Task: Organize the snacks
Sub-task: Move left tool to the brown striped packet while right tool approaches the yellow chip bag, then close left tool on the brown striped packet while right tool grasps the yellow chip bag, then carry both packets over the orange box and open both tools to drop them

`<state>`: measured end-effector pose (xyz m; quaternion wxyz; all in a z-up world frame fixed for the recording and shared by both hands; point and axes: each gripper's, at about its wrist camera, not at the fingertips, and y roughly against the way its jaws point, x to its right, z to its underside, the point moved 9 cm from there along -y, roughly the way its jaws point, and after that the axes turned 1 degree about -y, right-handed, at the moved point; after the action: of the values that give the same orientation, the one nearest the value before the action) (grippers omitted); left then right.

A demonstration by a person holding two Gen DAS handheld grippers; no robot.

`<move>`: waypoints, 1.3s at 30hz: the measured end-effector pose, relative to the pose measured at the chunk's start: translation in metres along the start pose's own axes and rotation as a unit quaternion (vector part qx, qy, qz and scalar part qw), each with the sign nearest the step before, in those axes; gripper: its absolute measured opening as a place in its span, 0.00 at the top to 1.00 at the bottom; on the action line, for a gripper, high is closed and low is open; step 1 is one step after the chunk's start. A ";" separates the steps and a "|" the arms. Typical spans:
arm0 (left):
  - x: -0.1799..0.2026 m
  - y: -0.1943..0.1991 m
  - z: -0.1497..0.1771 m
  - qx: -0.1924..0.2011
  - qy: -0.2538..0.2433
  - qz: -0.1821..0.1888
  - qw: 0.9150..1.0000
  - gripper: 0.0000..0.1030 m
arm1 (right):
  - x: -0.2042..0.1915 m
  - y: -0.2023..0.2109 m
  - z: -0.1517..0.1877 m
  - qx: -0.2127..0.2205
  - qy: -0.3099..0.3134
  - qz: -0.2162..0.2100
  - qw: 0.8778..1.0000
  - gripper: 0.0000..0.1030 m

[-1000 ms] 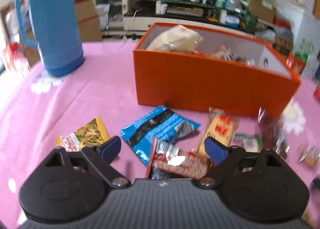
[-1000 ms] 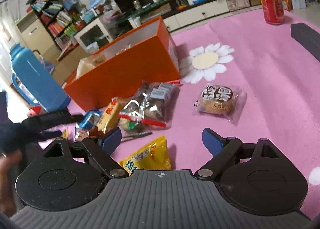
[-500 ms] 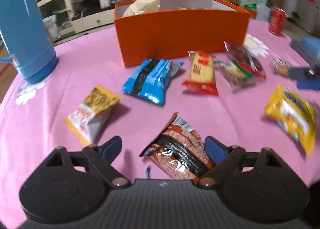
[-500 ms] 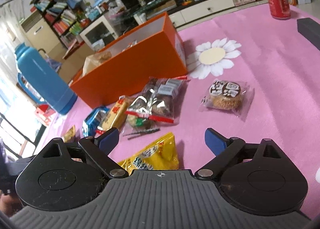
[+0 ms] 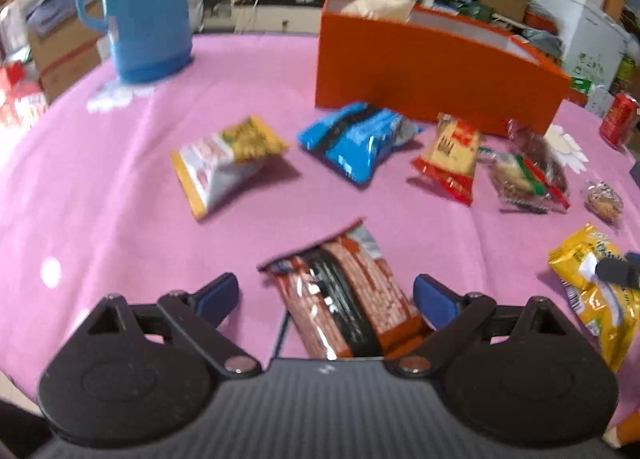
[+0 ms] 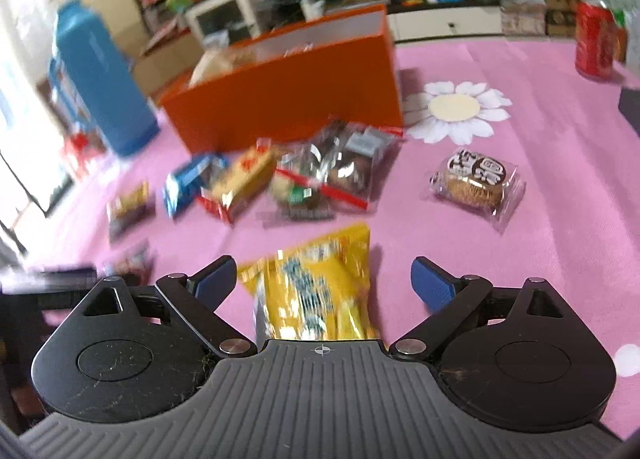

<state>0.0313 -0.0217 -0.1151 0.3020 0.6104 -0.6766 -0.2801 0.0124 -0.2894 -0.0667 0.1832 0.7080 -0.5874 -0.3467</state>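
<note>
Between left claw pads, red packet ungripped; right claw released astride yellow bag.

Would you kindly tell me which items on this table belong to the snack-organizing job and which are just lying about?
For the job:
- orange box
- red-brown packet
- yellow packet
- blue packet
- round cake in clear wrap

Lying about:
- blue thermos
- red can
- pink tablecloth
</note>
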 end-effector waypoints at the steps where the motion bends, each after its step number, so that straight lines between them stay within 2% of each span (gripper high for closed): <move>1: 0.002 0.000 0.000 0.006 -0.009 -0.008 1.000 0.09 | -0.001 -0.002 0.005 -0.008 0.013 0.008 1.000 0.18; 4: 0.003 -0.002 0.000 0.006 -0.044 -0.011 0.999 0.13 | 0.001 -0.013 0.016 -0.034 0.022 0.011 0.999 0.18; 6: -0.002 -0.002 -0.005 0.005 -0.072 -0.018 0.997 0.14 | -0.003 -0.015 0.017 -0.033 0.041 0.016 0.998 0.21; 10: -0.027 -0.010 -0.017 -0.006 -0.089 -0.045 0.995 0.14 | -0.007 -0.020 0.019 -0.036 0.072 0.035 0.996 0.21; 12: -0.034 -0.010 -0.018 -0.011 -0.083 -0.046 0.995 0.13 | -0.009 -0.021 0.020 -0.037 0.086 0.042 0.995 0.21; 14: -0.037 -0.010 -0.014 -0.016 -0.068 -0.043 0.997 0.07 | -0.011 -0.022 0.021 -0.040 0.097 0.049 0.993 0.20; 20: -0.025 -0.007 -0.007 -0.014 -0.061 -0.035 0.997 0.07 | -0.016 -0.020 0.021 -0.041 0.104 0.048 0.993 0.21; 30: -0.027 -0.007 -0.003 -0.012 -0.037 -0.028 0.999 0.07 | -0.023 -0.025 0.025 -0.055 0.126 0.056 0.989 0.22; 31: -0.026 -0.006 -0.003 -0.011 -0.036 -0.024 0.999 0.13 | -0.024 -0.026 0.024 -0.053 0.125 0.056 0.989 0.25; 32: -0.025 -0.004 -0.003 -0.009 -0.035 -0.014 0.999 0.31 | -0.025 -0.025 0.023 -0.050 0.127 0.055 0.989 0.39; 33: -0.023 -0.001 -0.005 -0.007 -0.034 -0.004 0.999 0.42 | -0.026 -0.023 0.022 -0.045 0.128 0.052 0.989 0.60; 34: -0.022 0.001 -0.006 -0.006 -0.037 0.003 0.999 0.56 | -0.026 -0.021 0.020 -0.042 0.126 0.053 0.990 0.62; 36: -0.025 0.005 -0.006 -0.012 -0.022 0.022 0.999 0.57 | -0.026 -0.019 0.020 -0.038 0.113 0.051 0.992 0.69; 39: -0.031 0.014 -0.009 -0.013 0.017 0.060 0.998 0.59 | -0.023 -0.012 0.017 -0.029 0.085 0.035 0.995 0.70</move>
<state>0.0312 0.0105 -0.1008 0.3375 0.5693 -0.7031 -0.2602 0.0067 -0.2621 -0.0803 0.2650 0.7084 -0.5836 -0.2954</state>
